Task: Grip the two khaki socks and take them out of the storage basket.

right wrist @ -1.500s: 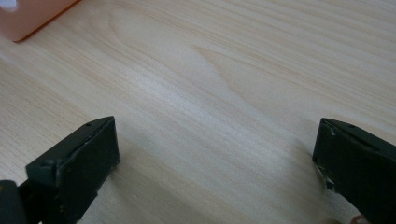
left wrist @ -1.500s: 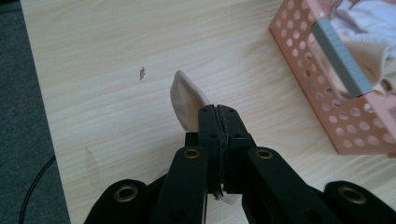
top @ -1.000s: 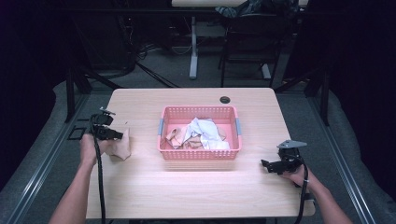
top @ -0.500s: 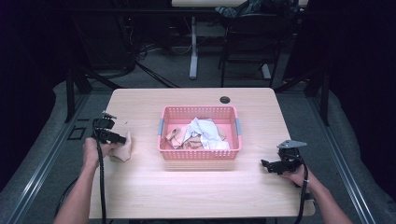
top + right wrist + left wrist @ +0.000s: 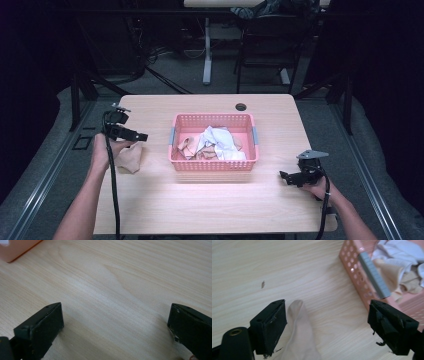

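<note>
A beige sock (image 5: pixel 129 159) lies flat on the wooden table (image 5: pixel 210 210), left of the pink basket (image 5: pixel 212 165). My left gripper (image 5: pixel 141 136) hangs a little above it; its jaws have just been opening and nothing is pinched between them. In the left gripper view the sock (image 5: pixel 299 340) rests on the table beside the left jaw of that gripper (image 5: pixel 327 322), and the basket (image 5: pixel 354 267) holds white and beige cloth pieces (image 5: pixel 397 262). My right gripper (image 5: pixel 286 177) stays low at the table's right, open (image 5: pixel 115 327) over bare wood.
A round black cable hole (image 5: pixel 241 107) sits near the table's far edge. Behind the table stand a desk leg (image 5: pixel 206 50) and a chair (image 5: pixel 270 40). The basket's corner (image 5: pixel 15 250) lies ahead of the right gripper.
The left gripper opened, let go of the beige sock and rose away from it toward the basket; the sock stays on the table. The right gripper kept still.
</note>
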Demonstrator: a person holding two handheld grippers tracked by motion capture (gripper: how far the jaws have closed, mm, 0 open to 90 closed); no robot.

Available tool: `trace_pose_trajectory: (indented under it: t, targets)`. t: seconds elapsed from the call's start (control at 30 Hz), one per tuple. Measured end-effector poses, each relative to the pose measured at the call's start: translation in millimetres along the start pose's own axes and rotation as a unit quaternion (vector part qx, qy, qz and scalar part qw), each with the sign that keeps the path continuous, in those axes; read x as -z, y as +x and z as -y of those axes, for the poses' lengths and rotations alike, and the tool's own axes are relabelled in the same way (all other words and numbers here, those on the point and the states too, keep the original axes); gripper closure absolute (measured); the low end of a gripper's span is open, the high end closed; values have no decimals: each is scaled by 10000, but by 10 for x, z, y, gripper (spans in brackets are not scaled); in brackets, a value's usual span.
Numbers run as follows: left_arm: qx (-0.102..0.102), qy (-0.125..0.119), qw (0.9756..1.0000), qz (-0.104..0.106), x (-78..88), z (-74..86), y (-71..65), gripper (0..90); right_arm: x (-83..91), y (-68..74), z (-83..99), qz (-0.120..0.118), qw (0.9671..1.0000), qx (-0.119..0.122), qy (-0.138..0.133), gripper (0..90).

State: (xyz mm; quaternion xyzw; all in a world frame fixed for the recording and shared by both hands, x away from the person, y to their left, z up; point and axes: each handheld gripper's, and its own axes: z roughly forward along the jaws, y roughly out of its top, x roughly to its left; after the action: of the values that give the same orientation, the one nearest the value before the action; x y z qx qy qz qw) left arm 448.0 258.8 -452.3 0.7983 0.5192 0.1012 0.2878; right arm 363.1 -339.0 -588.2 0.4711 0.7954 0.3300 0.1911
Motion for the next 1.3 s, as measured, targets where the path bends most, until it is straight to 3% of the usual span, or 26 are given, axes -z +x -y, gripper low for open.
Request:
trace_pose_trajectory:
  t: [0.13, 0.43, 0.53, 0.63, 0.7, 0.97, 1.1, 1.3]
  targets:
    - [-138, 34, 9999, 38, -42, -120, -139, 2, 1, -1, 0, 8, 10000, 7, 8, 0]
    - [-451, -17, 9987, 247, -198, -331, -436, 0, 0, -2, 0, 3, 10000, 6, 5, 0]
    - [-589, -4, 9975, 395, -263, -384, -525, 0, 0, -2, 0, 4, 10000, 6, 5, 0]
    - [-731, -74, 9950, 679, -363, -432, -637, 0, 0, -3, 1, 3, 10000, 8, 5, 0]
    - [-779, -37, 9943, 734, -420, -449, -688, 0, 0, -3, 1, -1, 10000, 7, 2, 0]
    - [-1022, 100, 9911, 847, -579, -500, -859, 75, 0, -4, 1, -2, 10000, 9, 1, 0]
    - [-1128, 212, 9895, 881, -668, -534, -936, 160, 0, -4, 1, -4, 10000, 10, 3, 0]
    - [-1248, 399, 9880, 812, -835, -532, -1062, 249, 0, -4, 1, -6, 10000, 10, 2, 0]
